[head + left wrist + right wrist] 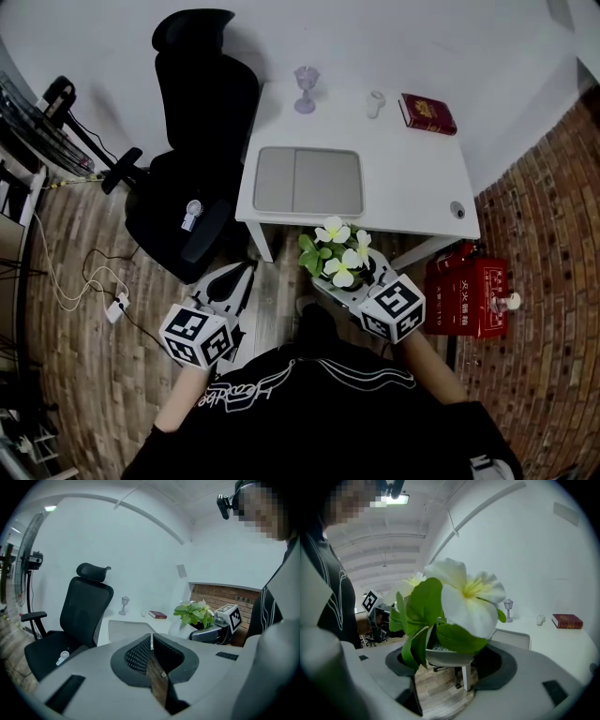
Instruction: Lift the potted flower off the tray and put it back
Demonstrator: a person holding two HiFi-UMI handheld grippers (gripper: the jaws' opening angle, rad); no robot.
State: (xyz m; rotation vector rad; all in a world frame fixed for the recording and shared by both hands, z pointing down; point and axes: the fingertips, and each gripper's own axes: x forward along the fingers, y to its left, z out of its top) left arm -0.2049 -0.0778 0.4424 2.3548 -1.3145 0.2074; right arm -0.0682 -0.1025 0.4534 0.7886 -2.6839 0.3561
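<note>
Head view: the potted flower [336, 251] is held upright, clear of the table [412, 178] and just short of its near edge, clamped in the right gripper [361, 279]. The tray [307, 180] lies ahead and slightly left, unoccupied.

Left gripper view: the left gripper [151, 641] is found with its jaws together, nothing between them, and the flower off to its right.

Right gripper view: the pot is seen gripped between the jaws, with the tray beyond it to the right. The right hand is judged the nearer for the return.
</note>
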